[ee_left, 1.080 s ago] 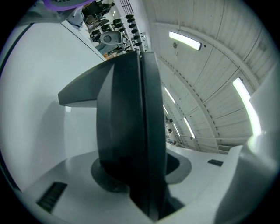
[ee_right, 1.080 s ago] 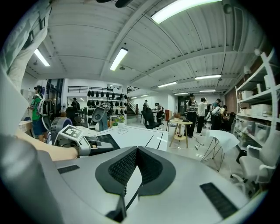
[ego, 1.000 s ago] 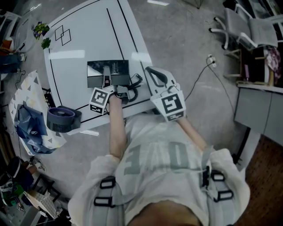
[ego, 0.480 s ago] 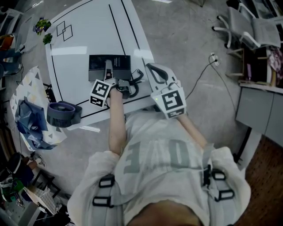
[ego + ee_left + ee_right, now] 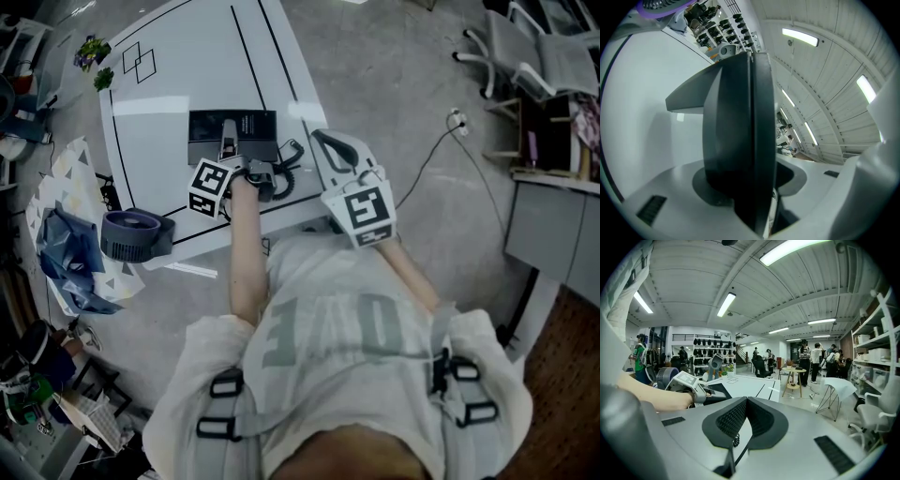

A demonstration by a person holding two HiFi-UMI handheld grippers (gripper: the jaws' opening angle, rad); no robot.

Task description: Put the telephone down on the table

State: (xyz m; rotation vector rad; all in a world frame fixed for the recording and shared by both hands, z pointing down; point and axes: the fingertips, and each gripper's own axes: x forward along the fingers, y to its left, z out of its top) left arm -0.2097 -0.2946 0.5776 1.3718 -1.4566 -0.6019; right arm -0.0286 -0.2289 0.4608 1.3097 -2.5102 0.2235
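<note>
table (image 5: 187,66): white top with black lines, filling the 11-to-12 o'clock part of the head view; its near edge lay just in front of the person.
telephone base (image 5: 206,141): flat black slab, lay on the table close to that near edge, at 12 o'clock of the left gripper.
right gripper (image 5: 745,401): jaws were closed onto each other with nothing between them; it was held at 3 o'clock of the left gripper, apart from the phone and idle.
left gripper (image 5: 747,180): jaws were opening, roughly half spread, with the handset between them; the pads looked to be against its two flanks, so the grip was loosening but not yet let go.
handset (image 5: 740,131): dark, stood on edge between the jaws, low over the 6 o'clock side of the base; could not tell whether it touched the base or the table.
cord (image 5: 289,161): black coil, lay at the 4 o'clock corner of the base, between the two grippers.
handset handling (judgement): rigid moulded plastic, fairly light, will not flex under the pads. the smooth glossy skin was likely slippery, so a half-loosened grip could let it twist. it would probably survive a short drop but would knock hard on the table. the cord was likely to tug it toward 3 o'clock once freed.
hold point (judgement): across the narrow middle of the bar, pads on the flat flanks between the two bulged ends, where it should balance; not on a rounded end, and not on the cord.
</note>
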